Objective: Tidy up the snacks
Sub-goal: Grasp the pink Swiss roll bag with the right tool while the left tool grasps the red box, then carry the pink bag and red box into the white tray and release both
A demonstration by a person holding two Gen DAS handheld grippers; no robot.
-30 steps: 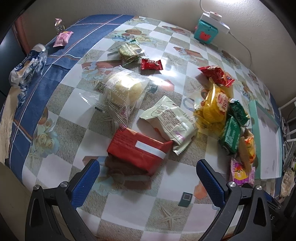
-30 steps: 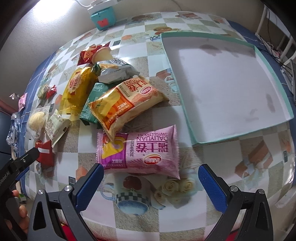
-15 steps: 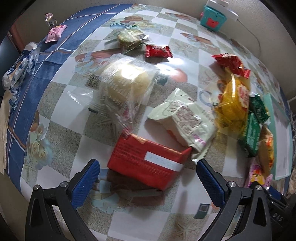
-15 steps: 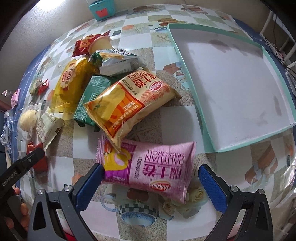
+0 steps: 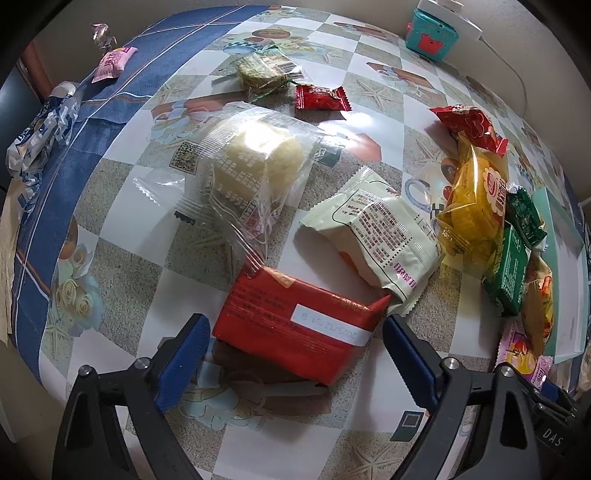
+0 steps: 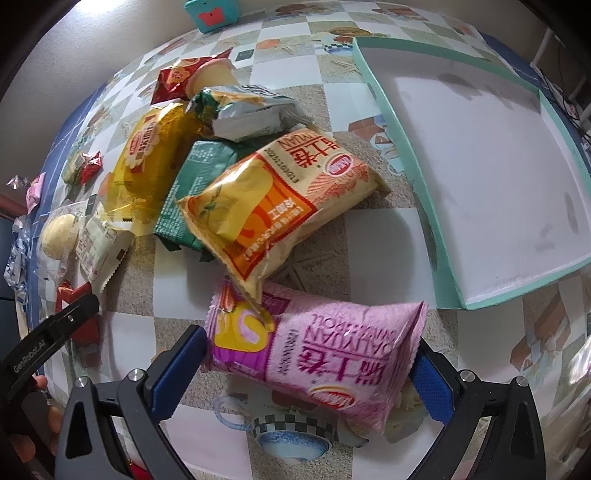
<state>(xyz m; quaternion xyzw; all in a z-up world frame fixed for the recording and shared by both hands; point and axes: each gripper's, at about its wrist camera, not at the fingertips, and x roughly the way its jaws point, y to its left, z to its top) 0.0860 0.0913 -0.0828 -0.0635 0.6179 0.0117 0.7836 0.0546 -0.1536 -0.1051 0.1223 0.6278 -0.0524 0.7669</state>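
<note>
Checked oilcloth with cups, roses and starfish covers the table [image 5: 122, 325]; blue cloth border at the far left, pale wall behind. Snacks lie loose across it, most heaped beside a shallow green-rimmed tray [image 6: 413, 155] with a bare white floor. That looks like where the snacks are meant to go.

Left gripper [image 5: 295, 354]: jaws spread wide, blue pads either side of a red packet [image 5: 295, 325] that lies flat on the table. Pads close to its ends, not visibly pressing. Low, square-on approach, probably so the flat packet can be pinched across its length.

Right gripper [image 6: 310, 373]: jaws spread, straddling a pink packet [image 6: 325, 354]. Both pads sit right at the packet's ends; can't tell if they touch. The packet lies on the table just short of the tray's near corner. One end is tucked under the corner of an orange packet [image 6: 280, 199] that leans on the heap, so a lift may drag that one along.

Also on the table: a clear bag with a pale bun [image 5: 255, 173] and a cream packet [image 5: 376, 240], both touching the red packet's far corners. A yellow bag [image 5: 476, 199] and a green packet [image 5: 508, 273] are in the pile. A small red candy [image 5: 321, 98] and a pink sweet [image 5: 112, 64] lie well apart from the rest. A teal box [image 5: 432, 35] stands by the wall.

Judgement: both hands are lined up for a grab, nothing lifted yet, tray unfilled.
</note>
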